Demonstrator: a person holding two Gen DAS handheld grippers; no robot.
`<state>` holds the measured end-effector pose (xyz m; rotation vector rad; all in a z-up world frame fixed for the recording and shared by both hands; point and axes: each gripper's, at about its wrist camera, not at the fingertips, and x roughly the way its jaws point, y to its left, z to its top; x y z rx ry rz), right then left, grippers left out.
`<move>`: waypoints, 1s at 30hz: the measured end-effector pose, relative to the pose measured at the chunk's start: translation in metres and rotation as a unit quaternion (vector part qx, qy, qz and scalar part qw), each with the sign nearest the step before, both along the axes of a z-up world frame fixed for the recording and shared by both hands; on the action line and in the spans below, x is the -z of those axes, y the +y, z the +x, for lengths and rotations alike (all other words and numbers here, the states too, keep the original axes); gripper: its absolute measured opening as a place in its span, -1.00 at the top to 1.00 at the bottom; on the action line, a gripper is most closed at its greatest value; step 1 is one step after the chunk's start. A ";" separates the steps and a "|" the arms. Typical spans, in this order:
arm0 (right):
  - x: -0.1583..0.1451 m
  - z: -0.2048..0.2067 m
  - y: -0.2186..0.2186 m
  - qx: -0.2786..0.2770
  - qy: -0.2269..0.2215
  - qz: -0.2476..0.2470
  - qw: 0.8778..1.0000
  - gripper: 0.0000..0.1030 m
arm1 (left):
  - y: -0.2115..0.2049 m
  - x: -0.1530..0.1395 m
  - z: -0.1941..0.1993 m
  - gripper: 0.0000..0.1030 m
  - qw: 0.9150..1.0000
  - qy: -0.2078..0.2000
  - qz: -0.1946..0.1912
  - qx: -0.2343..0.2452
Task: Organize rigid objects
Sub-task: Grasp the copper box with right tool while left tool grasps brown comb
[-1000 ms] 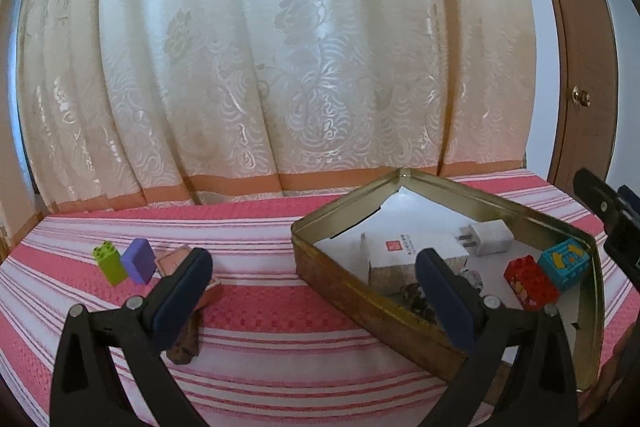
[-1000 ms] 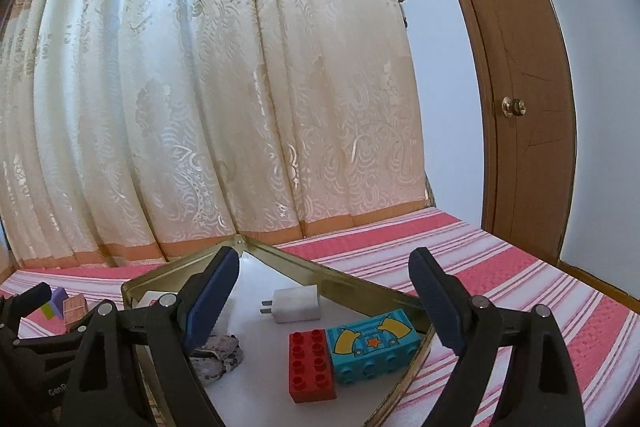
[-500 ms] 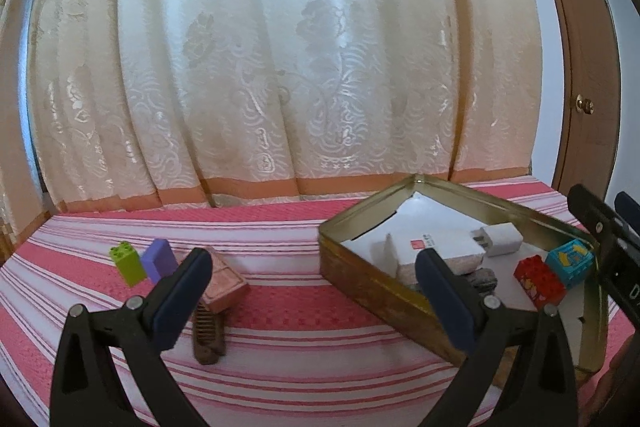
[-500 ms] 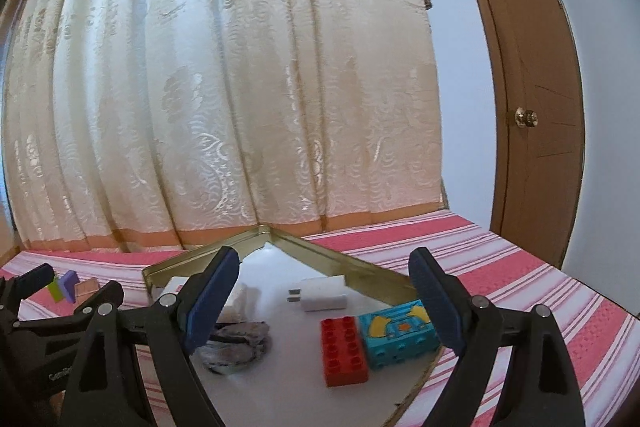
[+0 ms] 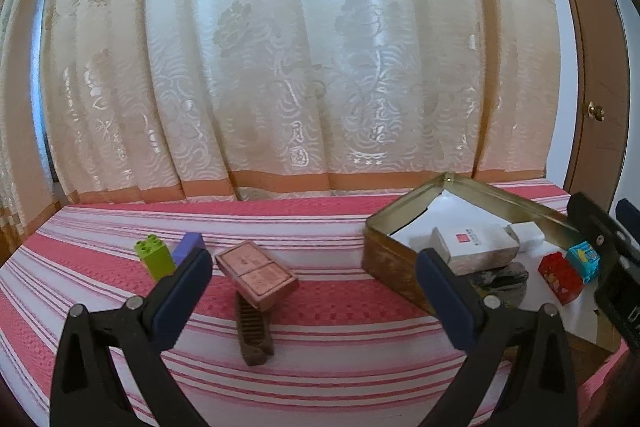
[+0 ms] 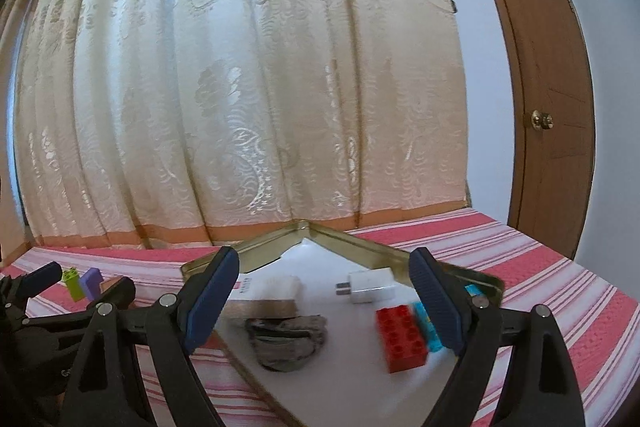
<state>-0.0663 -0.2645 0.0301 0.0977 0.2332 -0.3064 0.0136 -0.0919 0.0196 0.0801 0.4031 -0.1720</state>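
Both tongs, left and right, gape empty; the pink box leans on the comb, so a careless grab could tip it.

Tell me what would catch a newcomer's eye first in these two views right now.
Probably the gold tin at right on the pink striped cloth, already holding a white box, a white charger and a red brick. Left of it, loose on the cloth, lie a pink case resting on a brown comb, with green and purple blocks beyond.
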 end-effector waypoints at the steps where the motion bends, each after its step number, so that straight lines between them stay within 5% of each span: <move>1: 0.000 0.002 0.004 -0.002 0.003 0.001 1.000 -0.72 | 0.002 0.000 0.001 -0.99 1.000 0.002 -0.001 -0.001; 30: 0.006 0.042 0.067 -0.054 0.021 0.031 0.998 -0.72 | 0.069 0.004 0.031 -0.99 0.999 0.022 -0.003 -0.050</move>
